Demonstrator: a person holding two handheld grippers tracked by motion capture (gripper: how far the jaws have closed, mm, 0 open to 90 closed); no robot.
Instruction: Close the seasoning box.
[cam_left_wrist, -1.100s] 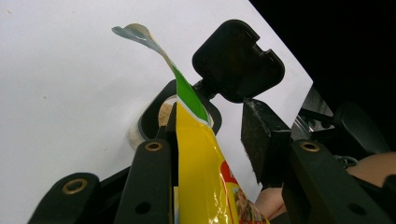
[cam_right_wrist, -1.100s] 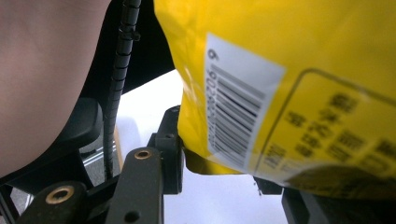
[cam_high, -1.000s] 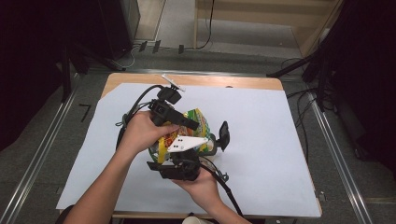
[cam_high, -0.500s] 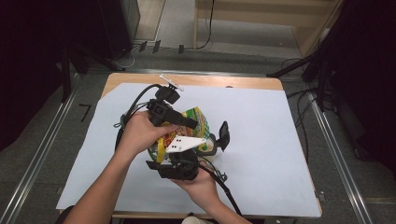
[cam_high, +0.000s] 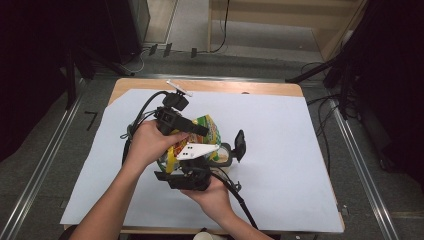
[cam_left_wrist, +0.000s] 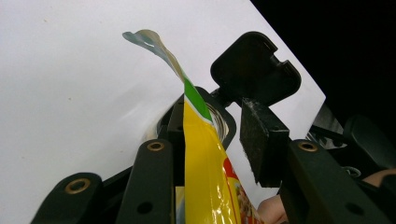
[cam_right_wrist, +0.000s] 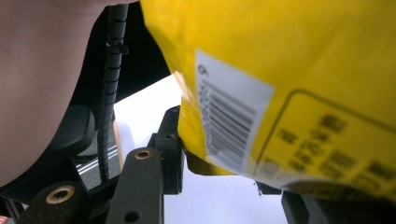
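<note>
A wooden desk (cam_high: 260, 88) is standing on a grey floor (cam_high: 45, 150), with a large white sheet (cam_high: 290, 150) covering nearly all of its top and leaving a strip of wood showing along the far edge. Metal rails (cam_high: 35, 185) are running along both sides of the desk, cables (cam_high: 220, 30) are lying on the floor beyond it, and dark equipment is occupying the room's left and right margins. Near the middle of the sheet, a yellow and green snack bag (cam_high: 207, 131) is being held above a clear container (cam_high: 222, 154) whose black lid (cam_high: 240, 145) is standing open on its right side. The left gripper (cam_left_wrist: 210, 140) is partly open, with the bag's sealed edge passing between the jaws; whether both pads are pressing on it cannot be told. The right gripper (cam_right_wrist: 224, 172) is also partly open, the bag's barcoded side lying across its jaws, and a firm grip cannot be confirmed.
</note>
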